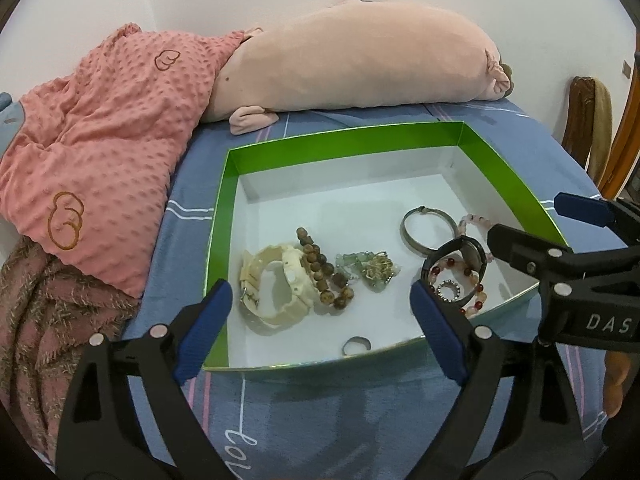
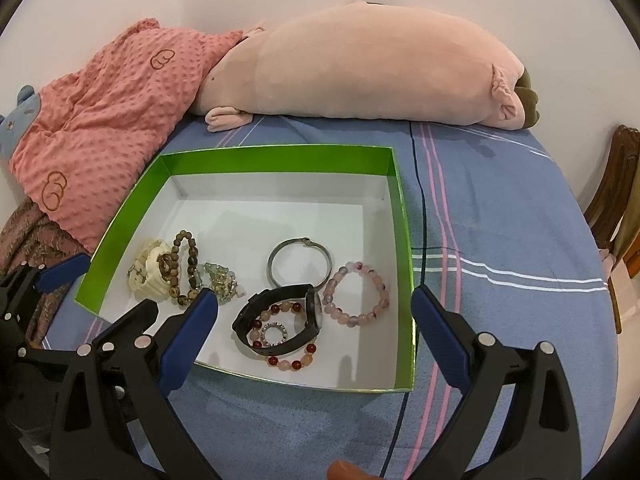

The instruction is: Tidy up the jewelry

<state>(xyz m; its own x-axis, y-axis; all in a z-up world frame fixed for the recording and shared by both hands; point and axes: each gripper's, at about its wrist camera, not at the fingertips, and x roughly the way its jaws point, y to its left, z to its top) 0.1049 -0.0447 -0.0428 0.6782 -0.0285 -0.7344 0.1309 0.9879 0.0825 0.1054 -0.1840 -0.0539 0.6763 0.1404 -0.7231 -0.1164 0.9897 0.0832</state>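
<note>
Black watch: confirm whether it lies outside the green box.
No. The black watch lies inside the green box, over a red-beaded bracelet.

Both wrist views look down, close; sharing the box (image 1: 224, 184).

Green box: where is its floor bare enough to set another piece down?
The far half of the green box, behind the metal bangle, is bare, as is the near right corner beside the pink bead bracelet. The near left, around the cream watch, is crowded.
</note>
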